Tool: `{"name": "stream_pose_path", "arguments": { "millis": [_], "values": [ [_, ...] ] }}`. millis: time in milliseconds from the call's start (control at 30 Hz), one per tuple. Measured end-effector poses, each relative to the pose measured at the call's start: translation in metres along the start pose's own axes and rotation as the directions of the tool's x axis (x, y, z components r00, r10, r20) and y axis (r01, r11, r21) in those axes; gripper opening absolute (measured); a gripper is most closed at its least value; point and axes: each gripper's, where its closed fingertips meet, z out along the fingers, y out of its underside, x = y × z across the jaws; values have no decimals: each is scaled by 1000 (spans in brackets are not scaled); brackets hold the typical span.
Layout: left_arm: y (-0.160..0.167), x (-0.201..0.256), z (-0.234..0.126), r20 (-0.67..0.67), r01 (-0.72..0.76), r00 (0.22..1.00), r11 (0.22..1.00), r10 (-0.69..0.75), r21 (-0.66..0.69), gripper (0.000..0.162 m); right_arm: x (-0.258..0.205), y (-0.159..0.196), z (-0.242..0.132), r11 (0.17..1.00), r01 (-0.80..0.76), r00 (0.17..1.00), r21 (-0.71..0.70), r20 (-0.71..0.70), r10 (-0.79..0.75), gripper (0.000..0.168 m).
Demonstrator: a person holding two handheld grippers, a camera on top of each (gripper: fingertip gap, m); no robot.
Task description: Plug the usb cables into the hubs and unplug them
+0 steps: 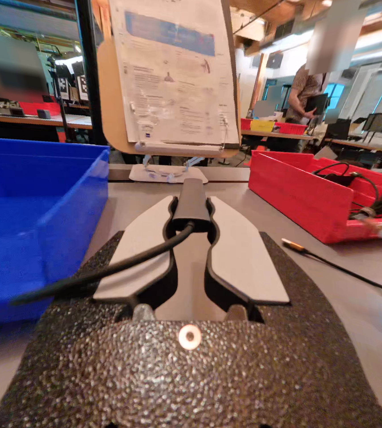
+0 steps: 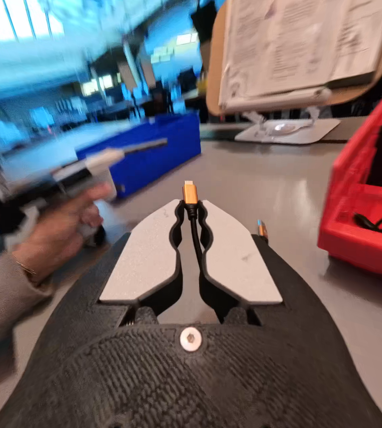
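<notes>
Orange plug [image 2: 190, 194] pokes beyond right fingers [image 2: 162, 222].

Blue bin [image 1: 34, 208] at left, red bin [image 1: 301, 199] at right, grey desk [image 1: 324, 289]; dark grey hub [image 1: 192, 203], orange plug [image 2: 189, 194] on black cable [image 2: 196, 238].

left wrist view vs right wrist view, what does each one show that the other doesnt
Only the left wrist view shows the left gripper shut on the dark hub.

Only the right wrist view shows the right gripper shut on the orange plug, and the person's hand.

Both show the blue bin, the red bin, the paper stand and the grey table.
</notes>
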Motion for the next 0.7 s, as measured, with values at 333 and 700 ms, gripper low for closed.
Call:
{"name": "stream_pose_path", "arguments": {
  "millis": [333, 700],
  "values": [
    [5, 97, -9, -290, -308, 899, 945, 328, 113, 23, -1, -158, -37, 970, 195, 935, 143, 270, -228, 12],
    [10, 95, -9, -306, -301, 899, 949, 314, 88, 23, 82, -253, -33, 937, -38, 950, 348, 304, -74, 12]
  ]
}}
